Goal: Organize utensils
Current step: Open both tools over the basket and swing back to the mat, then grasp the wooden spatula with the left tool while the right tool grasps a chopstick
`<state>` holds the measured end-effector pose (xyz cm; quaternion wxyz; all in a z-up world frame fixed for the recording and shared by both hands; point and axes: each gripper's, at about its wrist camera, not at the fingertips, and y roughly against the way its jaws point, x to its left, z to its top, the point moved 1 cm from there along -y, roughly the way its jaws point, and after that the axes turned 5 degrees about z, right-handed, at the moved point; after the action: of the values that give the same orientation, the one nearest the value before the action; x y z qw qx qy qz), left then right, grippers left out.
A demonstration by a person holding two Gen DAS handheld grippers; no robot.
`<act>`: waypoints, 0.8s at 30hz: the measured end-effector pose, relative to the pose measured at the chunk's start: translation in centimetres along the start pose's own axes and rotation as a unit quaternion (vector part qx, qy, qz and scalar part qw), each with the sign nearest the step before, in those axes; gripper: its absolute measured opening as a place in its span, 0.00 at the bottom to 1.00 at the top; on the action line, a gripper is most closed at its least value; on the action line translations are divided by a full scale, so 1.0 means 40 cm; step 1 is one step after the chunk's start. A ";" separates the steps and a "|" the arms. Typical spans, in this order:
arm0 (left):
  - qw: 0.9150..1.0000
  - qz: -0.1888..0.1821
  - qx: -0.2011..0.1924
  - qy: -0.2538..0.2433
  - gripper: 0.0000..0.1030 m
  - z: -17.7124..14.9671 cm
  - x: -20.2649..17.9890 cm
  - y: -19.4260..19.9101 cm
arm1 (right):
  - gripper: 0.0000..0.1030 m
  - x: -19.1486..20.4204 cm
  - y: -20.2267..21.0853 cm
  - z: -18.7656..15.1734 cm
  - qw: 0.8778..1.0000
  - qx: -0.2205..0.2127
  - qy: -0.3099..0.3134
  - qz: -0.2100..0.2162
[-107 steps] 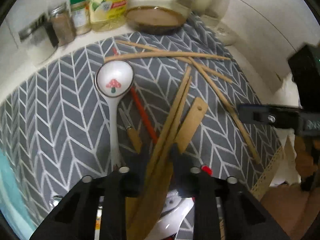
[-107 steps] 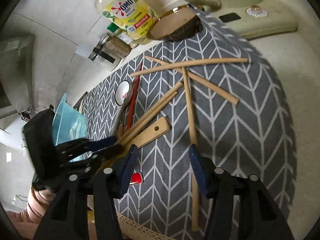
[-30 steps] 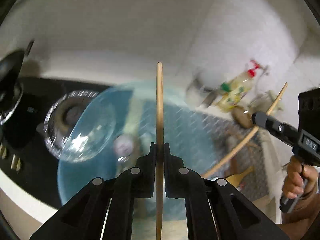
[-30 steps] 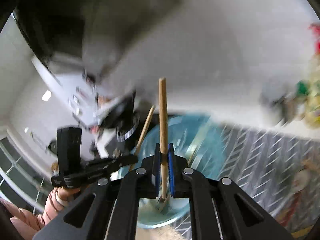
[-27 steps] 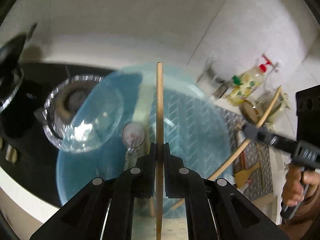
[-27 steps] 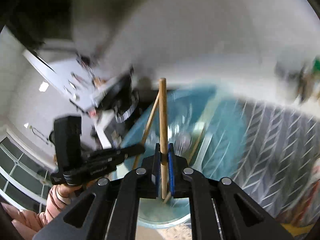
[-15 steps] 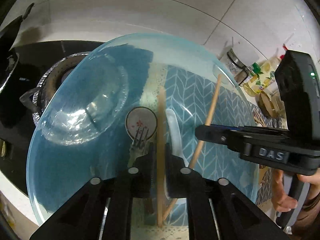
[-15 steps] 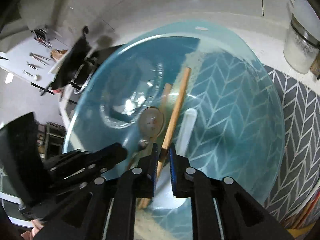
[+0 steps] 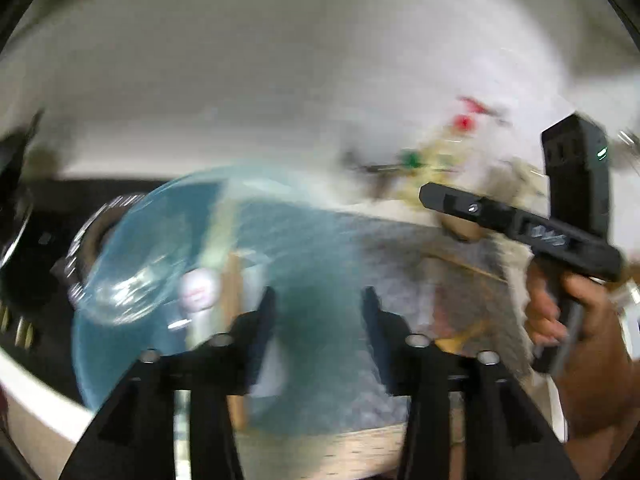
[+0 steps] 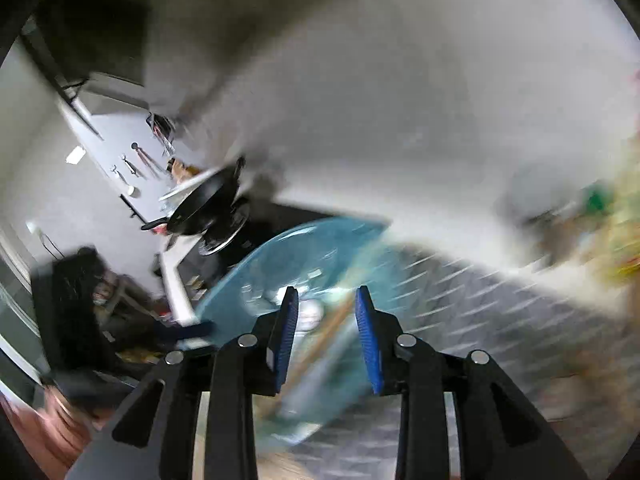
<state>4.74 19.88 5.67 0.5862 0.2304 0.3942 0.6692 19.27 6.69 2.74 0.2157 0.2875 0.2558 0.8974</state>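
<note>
Both grippers, left (image 9: 318, 312) and right (image 10: 326, 334), jaws just opening and empty, hover over the blue glass plate (image 9: 304, 248); remaining wooden utensils (image 9: 460, 260) apparently lie rightward, nearer the right hand (image 9: 576, 320).

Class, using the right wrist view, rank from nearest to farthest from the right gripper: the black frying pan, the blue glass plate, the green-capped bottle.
1. Blue glass plate, just ahead of the right gripper.
2. Black frying pan, beyond the plate, upper left.
3. Green-capped bottle, far right, blurred; its order with the pan is uncertain.

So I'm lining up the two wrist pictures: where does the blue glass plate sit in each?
Left wrist view: the blue glass plate fills the lower left and middle, beyond the open left tool.
Right wrist view: it lies low in the middle, its rim above the open right tool.
Shared landmark: the grey chevron cloth.
</note>
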 end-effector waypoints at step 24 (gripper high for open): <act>0.906 -0.120 0.200 -0.352 0.38 -0.231 -0.632 -0.578 | 0.29 -0.404 0.322 -0.550 0.955 0.040 -0.269 -0.119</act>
<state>16.77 -6.87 -14.27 0.7045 0.5144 0.3121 0.3763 14.39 -19.32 -11.80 0.3697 0.4939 0.2565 0.7441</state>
